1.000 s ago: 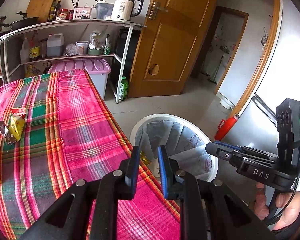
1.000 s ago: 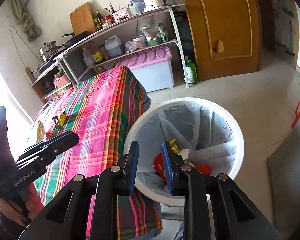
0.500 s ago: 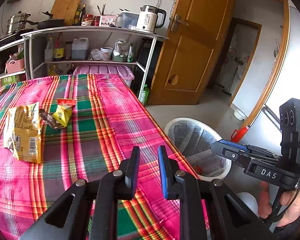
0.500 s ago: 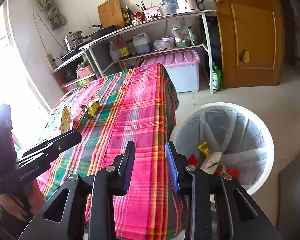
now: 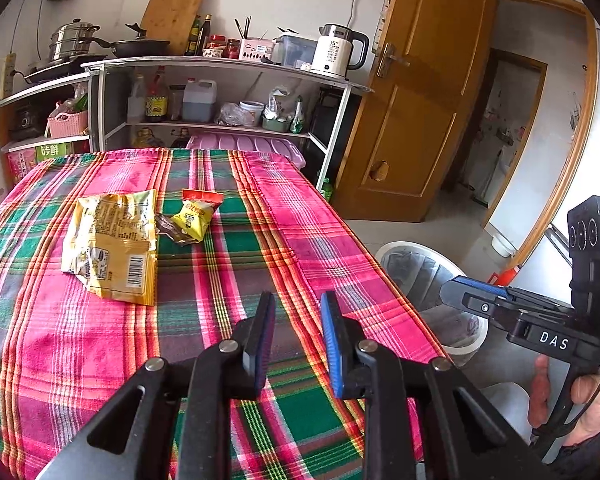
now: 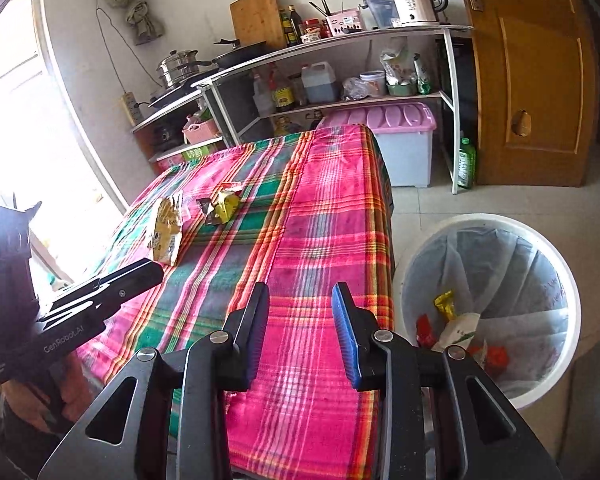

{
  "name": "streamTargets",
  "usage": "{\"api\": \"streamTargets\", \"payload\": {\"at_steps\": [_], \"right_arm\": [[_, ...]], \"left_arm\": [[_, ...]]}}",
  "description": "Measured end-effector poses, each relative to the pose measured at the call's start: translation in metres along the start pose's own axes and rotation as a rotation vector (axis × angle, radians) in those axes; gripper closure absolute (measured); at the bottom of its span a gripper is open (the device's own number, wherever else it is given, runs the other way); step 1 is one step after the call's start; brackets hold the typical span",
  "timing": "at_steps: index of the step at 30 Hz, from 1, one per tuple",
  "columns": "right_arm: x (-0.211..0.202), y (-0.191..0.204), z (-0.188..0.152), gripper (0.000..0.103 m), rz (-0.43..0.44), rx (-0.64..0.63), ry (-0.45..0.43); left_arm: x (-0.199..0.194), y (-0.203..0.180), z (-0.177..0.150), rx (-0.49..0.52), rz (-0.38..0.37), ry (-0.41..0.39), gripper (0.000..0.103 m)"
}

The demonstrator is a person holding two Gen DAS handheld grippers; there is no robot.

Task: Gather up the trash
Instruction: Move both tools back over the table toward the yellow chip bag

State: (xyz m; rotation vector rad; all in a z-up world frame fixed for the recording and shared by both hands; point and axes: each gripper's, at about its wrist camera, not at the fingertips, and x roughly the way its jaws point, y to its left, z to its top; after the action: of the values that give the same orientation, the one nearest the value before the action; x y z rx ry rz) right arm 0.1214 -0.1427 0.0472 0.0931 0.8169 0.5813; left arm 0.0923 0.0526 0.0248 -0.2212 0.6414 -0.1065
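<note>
A large yellow snack bag (image 5: 110,246) lies on the plaid tablecloth (image 5: 240,280). Beside it to the right lie a small yellow and red packet (image 5: 196,214) and a dark wrapper (image 5: 171,229). My left gripper (image 5: 296,300) is open and empty above the near part of the table, short of the trash. My right gripper (image 6: 300,292) is open and empty over the table's right side; it also shows at the right of the left wrist view (image 5: 460,286). The white bin (image 6: 488,316) with a liner holds several wrappers. The snack bag (image 6: 166,236) and small packet (image 6: 226,204) show farther off in the right wrist view.
The bin (image 5: 432,280) stands on the floor at the table's right edge. A metal shelf rack (image 5: 220,92) with bottles, a kettle and pans stands behind the table. A pink-lidded storage box (image 6: 396,140) and a wooden door (image 5: 412,100) are at the back right.
Both grippers have swung away from the bin toward the table; the snack bag and packets have come into fuller view. Both jaws stay open and empty, slightly wider now.
</note>
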Motion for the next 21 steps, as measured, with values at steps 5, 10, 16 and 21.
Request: {"api": "streamTargets", "payload": {"at_steps": [5, 10, 16, 21], "right_arm": [[0.009, 0.007, 0.003, 0.066, 0.025, -0.009, 0.014], [0.018, 0.015, 0.008, 0.056, 0.037, -0.03, 0.023], [0.031, 0.026, 0.017, 0.056, 0.05, -0.06, 0.036], [0.044, 0.035, 0.023, 0.056, 0.055, -0.08, 0.046]], "left_arm": [[-0.003, 0.015, -0.002, -0.029, 0.035, -0.01, 0.062], [-0.003, 0.033, -0.001, -0.063, 0.074, -0.015, 0.059], [-0.001, 0.06, 0.003, -0.103, 0.127, -0.024, 0.052], [0.004, 0.091, 0.005, -0.15, 0.19, -0.029, 0.046]]}}
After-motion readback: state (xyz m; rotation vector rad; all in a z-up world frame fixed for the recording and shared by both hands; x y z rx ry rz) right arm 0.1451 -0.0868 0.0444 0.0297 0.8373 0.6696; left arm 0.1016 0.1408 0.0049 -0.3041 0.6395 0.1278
